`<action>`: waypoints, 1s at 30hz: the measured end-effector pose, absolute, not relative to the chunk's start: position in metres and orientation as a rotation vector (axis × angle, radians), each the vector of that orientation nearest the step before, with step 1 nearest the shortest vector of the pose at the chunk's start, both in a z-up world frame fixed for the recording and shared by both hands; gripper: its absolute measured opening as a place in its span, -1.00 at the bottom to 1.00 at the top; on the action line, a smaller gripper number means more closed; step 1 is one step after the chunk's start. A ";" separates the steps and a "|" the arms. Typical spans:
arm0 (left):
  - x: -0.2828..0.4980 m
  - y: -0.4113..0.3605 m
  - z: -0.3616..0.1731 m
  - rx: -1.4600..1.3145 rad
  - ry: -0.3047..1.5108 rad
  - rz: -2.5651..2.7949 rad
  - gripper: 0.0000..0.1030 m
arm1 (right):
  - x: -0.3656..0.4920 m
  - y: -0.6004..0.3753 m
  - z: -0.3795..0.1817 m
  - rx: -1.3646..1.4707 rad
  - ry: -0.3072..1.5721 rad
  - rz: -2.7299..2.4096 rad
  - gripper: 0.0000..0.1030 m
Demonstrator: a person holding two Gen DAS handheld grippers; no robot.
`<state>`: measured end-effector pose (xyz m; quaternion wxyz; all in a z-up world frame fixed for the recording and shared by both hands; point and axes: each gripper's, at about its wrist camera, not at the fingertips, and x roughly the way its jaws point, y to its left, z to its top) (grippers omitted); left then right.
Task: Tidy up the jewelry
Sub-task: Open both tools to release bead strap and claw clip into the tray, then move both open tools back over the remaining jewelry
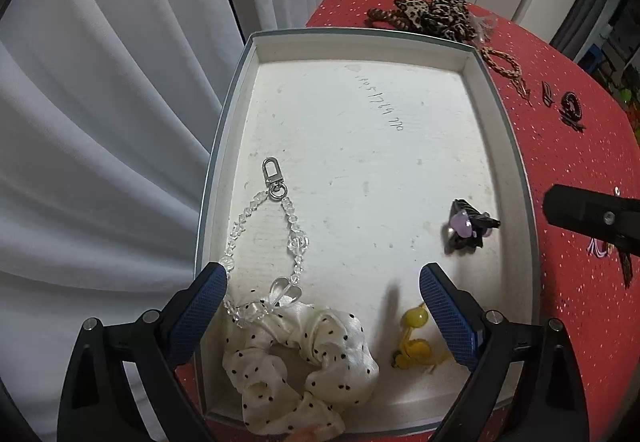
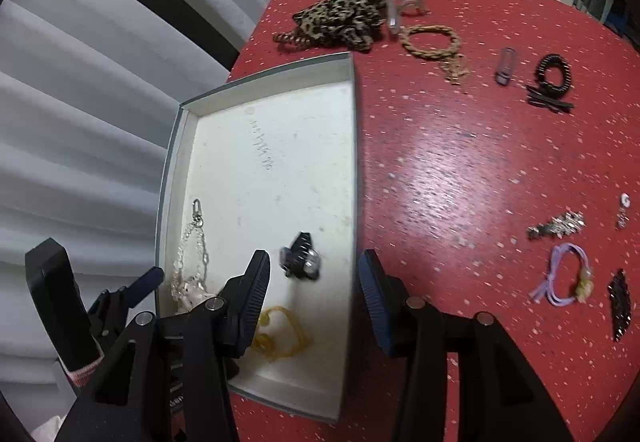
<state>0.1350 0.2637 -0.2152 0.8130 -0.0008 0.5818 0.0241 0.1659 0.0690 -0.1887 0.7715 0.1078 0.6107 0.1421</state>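
Spread wide, the left hand-held gripper [image 1: 322,306] hung over the near end of the white tray [image 1: 496,90] in the left wrist view, its blue pads apart with nothing pinched between them. Directly below lay a cream polka-dot scrunchie [image 1: 296,362] with a clear bead chain [image 1: 264,238] draped onto it, the chain's metal clasp pointing up the tray. A yellow hair tie [image 1: 414,342] sat just beside the right pad, and a dark clip with a lilac stone [image 1: 468,228] rested near the tray's right wall. Beyond the tray, on the red speckled bench [image 1: 560,146], a leopard-print scrunchie [image 1: 440,12] and a braided tan cord [image 1: 504,66] waited. From the right wrist view, the right hand-held gripper [image 2: 316,302] stood partly open and empty, straddling the tray's right wall above the dark clip. Loose pieces were scattered well apart on the bench: a lilac elastic tie [image 2: 564,278], a glittery hair clip [image 2: 558,224], a dark beaded barrette [image 2: 620,306] and a black spiral tie [image 2: 554,76]. These all looked light. The elastics and scrunchies should be soft and would squash under the pads, so a pinch across the bunched fabric or a knot seemed safest. The flat clips looked stiff and slippery, lying low on the bench; gripping across their narrow width should work best.
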 end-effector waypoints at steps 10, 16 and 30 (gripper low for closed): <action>0.127 0.255 -0.198 0.032 1.247 0.054 1.00 | 0.142 0.029 -0.183 0.272 1.349 0.243 0.37; 0.119 0.244 -0.183 0.061 1.247 0.053 1.00 | 0.124 0.007 -0.178 0.302 1.348 0.219 0.59; 0.085 0.184 -0.151 0.179 1.242 -0.040 1.00 | 0.066 -0.066 -0.174 0.349 1.367 0.104 0.71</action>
